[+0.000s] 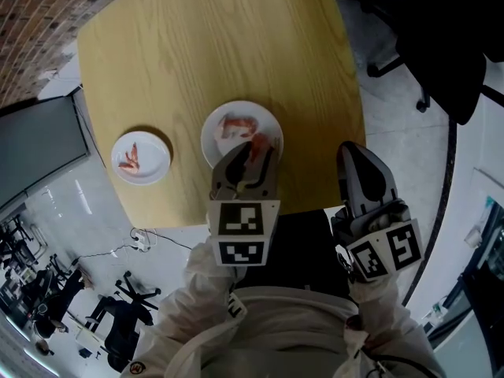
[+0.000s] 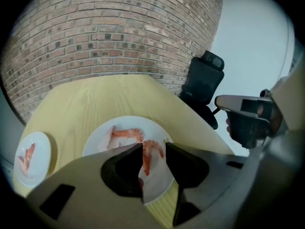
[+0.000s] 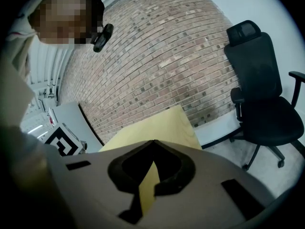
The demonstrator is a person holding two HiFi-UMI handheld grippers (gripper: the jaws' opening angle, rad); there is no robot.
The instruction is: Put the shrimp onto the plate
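A white plate (image 1: 214, 129) sits near the front edge of the wooden table (image 1: 197, 46), with one pink shrimp (image 1: 236, 123) lying on it. My left gripper (image 1: 256, 150) hovers over the plate's near right part, shut on a second, curled shrimp (image 2: 151, 152) that fills the gap between its fingers. In the left gripper view the plate (image 2: 100, 138) and its lying shrimp (image 2: 126, 133) show just beyond the jaws (image 2: 153, 146). A smaller white plate (image 1: 157, 162) to the left carries another shrimp (image 1: 130, 158). My right gripper (image 1: 351, 148) hangs off the table's right front corner, shut and empty (image 3: 152, 143).
The table's near edge runs just under both grippers. A black office chair (image 3: 259, 89) stands on the floor to the right, beyond the table corner. A brick wall (image 2: 109, 32) backs the table. A grey desk (image 1: 39, 148) lies to the left.
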